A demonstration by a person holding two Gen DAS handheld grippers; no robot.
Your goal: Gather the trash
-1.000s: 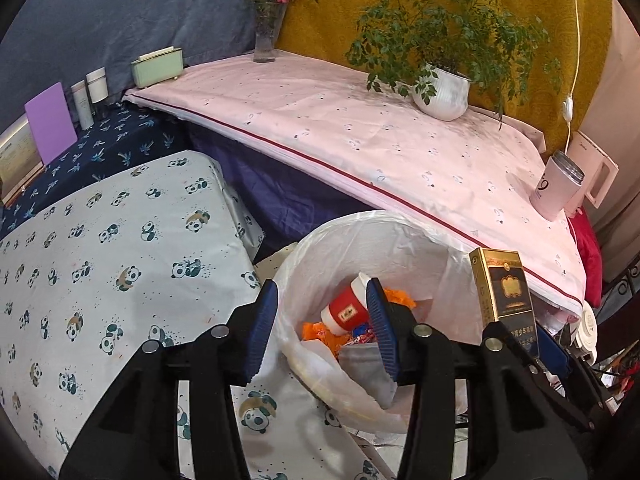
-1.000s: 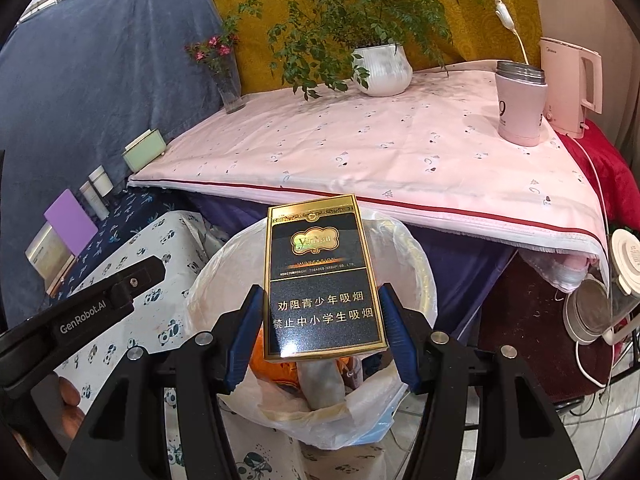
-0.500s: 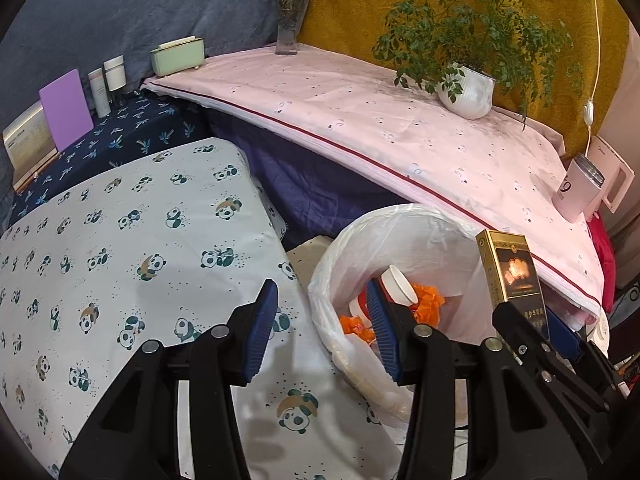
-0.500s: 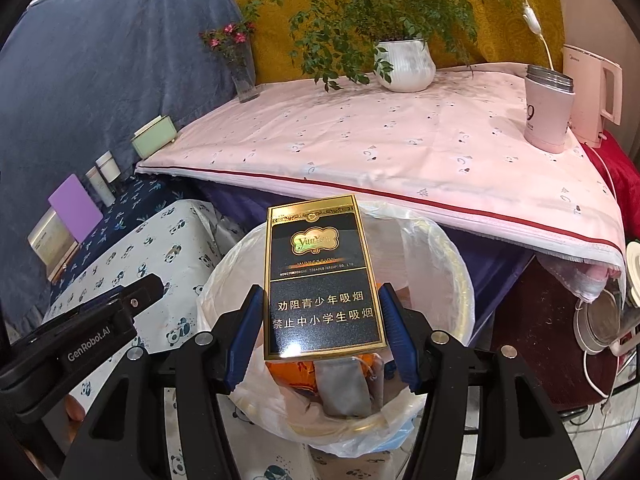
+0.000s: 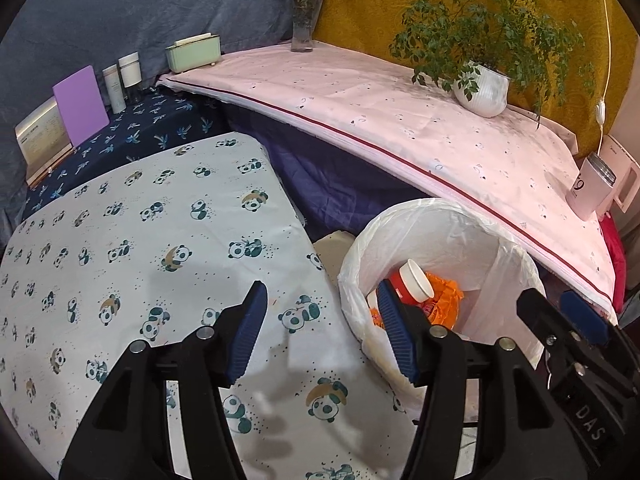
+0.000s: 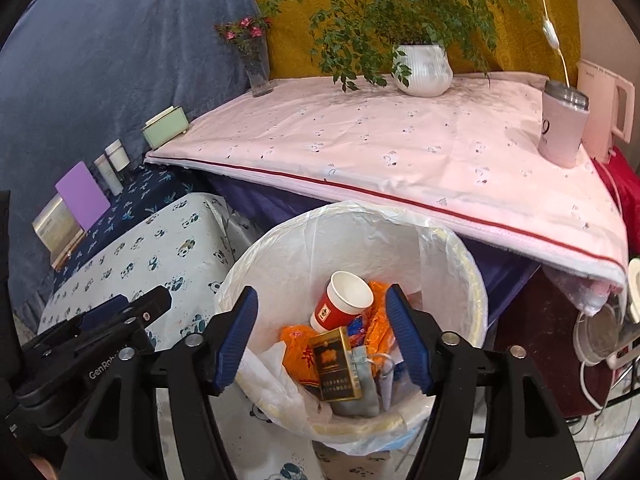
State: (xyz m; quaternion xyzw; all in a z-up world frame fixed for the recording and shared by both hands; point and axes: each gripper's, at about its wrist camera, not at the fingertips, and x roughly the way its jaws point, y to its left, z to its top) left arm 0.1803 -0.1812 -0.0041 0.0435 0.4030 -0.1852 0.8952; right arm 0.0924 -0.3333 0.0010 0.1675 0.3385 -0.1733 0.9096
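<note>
Both tongs, right and left, spread, glossy cigarette box in plastic-lined bin, perhaps upright

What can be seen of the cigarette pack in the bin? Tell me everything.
The cigarette pack is a flat black box edged in gold, card by its look, with a gold emblem above and pale Chinese characters below. It looks closed. It lies face up, slightly tilted, inside the white-lined trash bin, resting on an orange wrapper and a grey pouch, just below the red paper cup. The right gripper, jaws open, does not touch it.
</note>
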